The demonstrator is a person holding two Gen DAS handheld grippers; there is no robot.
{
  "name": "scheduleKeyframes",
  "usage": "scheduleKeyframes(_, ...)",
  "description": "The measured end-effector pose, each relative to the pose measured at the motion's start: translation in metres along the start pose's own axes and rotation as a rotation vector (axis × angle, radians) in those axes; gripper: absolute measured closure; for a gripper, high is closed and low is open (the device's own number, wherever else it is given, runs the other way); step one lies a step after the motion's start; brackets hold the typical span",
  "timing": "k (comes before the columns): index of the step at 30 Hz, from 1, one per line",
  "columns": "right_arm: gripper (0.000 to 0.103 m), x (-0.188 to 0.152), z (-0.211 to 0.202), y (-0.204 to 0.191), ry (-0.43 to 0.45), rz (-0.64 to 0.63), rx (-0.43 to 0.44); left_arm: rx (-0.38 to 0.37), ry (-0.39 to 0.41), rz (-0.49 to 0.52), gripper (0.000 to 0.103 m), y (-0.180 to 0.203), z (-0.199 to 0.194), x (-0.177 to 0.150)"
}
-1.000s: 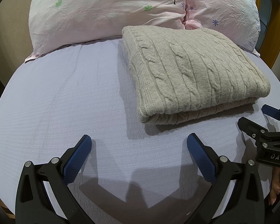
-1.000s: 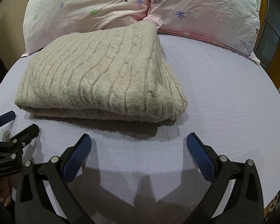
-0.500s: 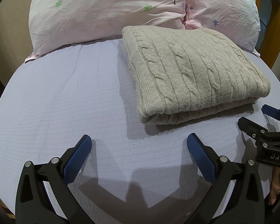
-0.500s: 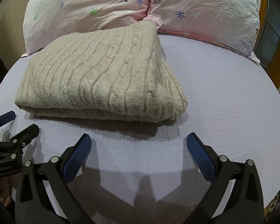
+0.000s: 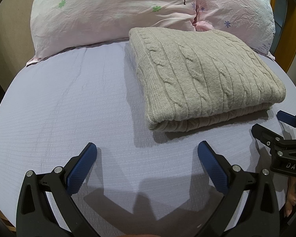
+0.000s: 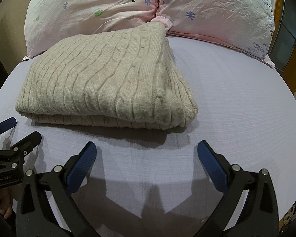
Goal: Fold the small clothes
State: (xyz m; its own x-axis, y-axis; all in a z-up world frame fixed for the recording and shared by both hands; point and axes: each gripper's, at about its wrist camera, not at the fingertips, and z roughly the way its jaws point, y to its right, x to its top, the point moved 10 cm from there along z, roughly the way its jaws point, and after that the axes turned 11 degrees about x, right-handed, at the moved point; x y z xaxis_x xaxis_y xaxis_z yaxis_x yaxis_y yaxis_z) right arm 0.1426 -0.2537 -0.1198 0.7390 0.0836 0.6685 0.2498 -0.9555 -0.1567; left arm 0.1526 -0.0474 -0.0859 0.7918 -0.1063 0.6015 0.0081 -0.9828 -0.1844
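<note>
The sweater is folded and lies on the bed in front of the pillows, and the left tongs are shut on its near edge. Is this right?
Not quite. The left tongs are open and hold nothing, short of the sweater; the left wrist view shows this. The rest is right: it lies folded on the bed before the pillows.

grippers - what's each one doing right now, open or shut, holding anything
Left gripper: open, holding nothing, above the sheet short of the folded sweater.
Right gripper: open, holding nothing, also short of the sweater.
</note>
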Motion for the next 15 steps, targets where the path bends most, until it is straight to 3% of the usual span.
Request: scheduleKeyframes(15,0.002,-0.0001,0.0001,0.0000,0.000,0.000,0.000,0.001,0.000,0.000,0.001,-0.0001,0.0003,0.0005)
